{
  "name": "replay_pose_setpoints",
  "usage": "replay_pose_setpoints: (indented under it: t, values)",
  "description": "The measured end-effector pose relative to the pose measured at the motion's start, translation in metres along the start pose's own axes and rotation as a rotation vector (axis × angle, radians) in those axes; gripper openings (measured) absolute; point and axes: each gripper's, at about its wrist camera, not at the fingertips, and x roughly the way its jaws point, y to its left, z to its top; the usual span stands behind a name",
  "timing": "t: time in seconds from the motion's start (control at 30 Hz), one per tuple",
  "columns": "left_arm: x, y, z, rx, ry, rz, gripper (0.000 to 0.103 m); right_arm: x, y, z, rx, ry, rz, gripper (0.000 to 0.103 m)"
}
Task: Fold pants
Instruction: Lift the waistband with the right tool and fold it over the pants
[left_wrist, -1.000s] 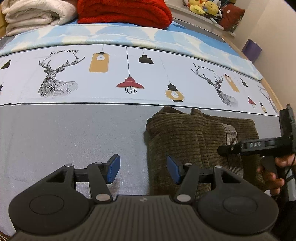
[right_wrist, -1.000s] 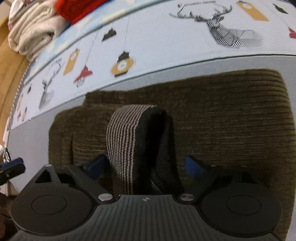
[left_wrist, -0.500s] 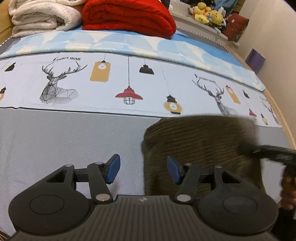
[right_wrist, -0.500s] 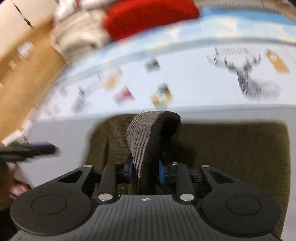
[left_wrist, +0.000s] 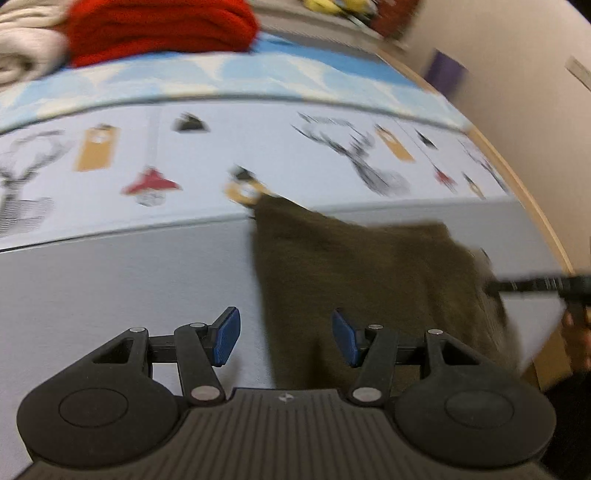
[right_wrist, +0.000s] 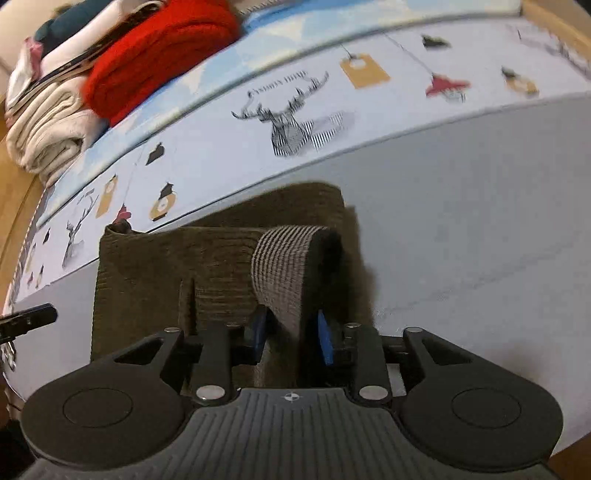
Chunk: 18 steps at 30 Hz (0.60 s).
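The olive corduroy pants (left_wrist: 362, 280) lie folded on the grey sheet of the bed; they also show in the right wrist view (right_wrist: 155, 266). My right gripper (right_wrist: 290, 334) is shut on the striped waistband (right_wrist: 284, 266) and holds that end lifted off the bed. My left gripper (left_wrist: 284, 339) is open and empty, just left of the pants' near left edge. The right gripper's black body (left_wrist: 535, 284) shows at the pants' right edge in the left wrist view.
A red blanket (left_wrist: 159, 29) and a cream blanket (left_wrist: 26, 55) are stacked at the bed's far side. The printed sheet with deer and lamps (left_wrist: 221, 158) lies beyond the pants. The wooden bed edge (left_wrist: 524, 192) and wall are on the right.
My right gripper has closed on the waistband and lifted it, swinging across the bed. The pants have shifted with it. My left gripper stays open and has tilted slightly.
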Motion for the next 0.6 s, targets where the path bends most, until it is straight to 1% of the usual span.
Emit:
replay_pose_setpoints:
  t: [0.03,0.07,0.1,0.13,0.17,0.2,0.23,0.27,0.3,0.37,0.4,0.43,0.5,0.53,0.57,0.6]
  values:
    - [0.005,-0.007,-0.003,0.030,0.030,-0.041,0.060,-0.002,-0.004,-0.001,0.013,0.000,0.020,0.049]
    - [0.010,-0.014,-0.007,0.065,0.059,-0.070,0.060,-0.001,-0.005,-0.001,0.022,0.007,0.036,0.054]
    - [0.016,-0.022,-0.013,0.112,0.099,-0.093,0.060,0.003,-0.005,-0.001,0.022,0.021,0.035,0.062]
    - [0.024,-0.027,-0.019,0.157,0.145,-0.101,0.060,0.006,-0.006,-0.002,0.015,0.040,0.022,0.064]
    - [0.038,-0.036,-0.030,0.231,0.226,-0.086,0.058,0.011,-0.004,-0.003,0.003,0.062,0.005,0.065]
    - [0.048,-0.043,-0.042,0.311,0.274,-0.046,0.058,0.017,0.000,-0.004,-0.006,0.083,-0.006,0.065]
    - [0.054,-0.048,-0.051,0.381,0.293,-0.010,0.058,0.023,0.000,-0.004,-0.011,0.101,-0.005,0.072]
    - [0.057,-0.052,-0.056,0.428,0.286,0.007,0.058,0.028,0.001,-0.004,-0.013,0.120,0.001,0.076]
    - [0.057,-0.050,-0.054,0.407,0.282,-0.004,0.058,0.032,0.001,-0.004,-0.017,0.126,0.001,0.079]
    - [0.056,-0.041,-0.049,0.351,0.267,-0.025,0.059,0.039,0.001,-0.002,-0.026,0.133,-0.021,0.081]
    - [0.056,-0.037,-0.047,0.328,0.246,-0.026,0.060,0.041,0.001,-0.002,-0.022,0.134,-0.025,0.085]
    - [0.056,-0.032,-0.043,0.294,0.224,-0.023,0.062,0.044,0.000,0.000,-0.013,0.137,-0.026,0.087]
    - [0.053,-0.021,-0.030,0.192,0.162,-0.016,0.064,0.050,-0.002,0.002,0.008,0.146,-0.018,0.088]
    - [0.051,-0.014,-0.023,0.133,0.122,-0.019,0.067,0.053,-0.003,0.002,0.017,0.152,-0.013,0.089]
    - [0.050,-0.003,-0.015,0.046,0.083,-0.020,0.077,0.057,-0.004,0.003,0.024,0.160,-0.010,0.091]
    - [0.051,0.005,-0.009,-0.023,0.063,-0.016,0.080,0.060,-0.006,0.004,0.031,0.169,-0.008,0.093]
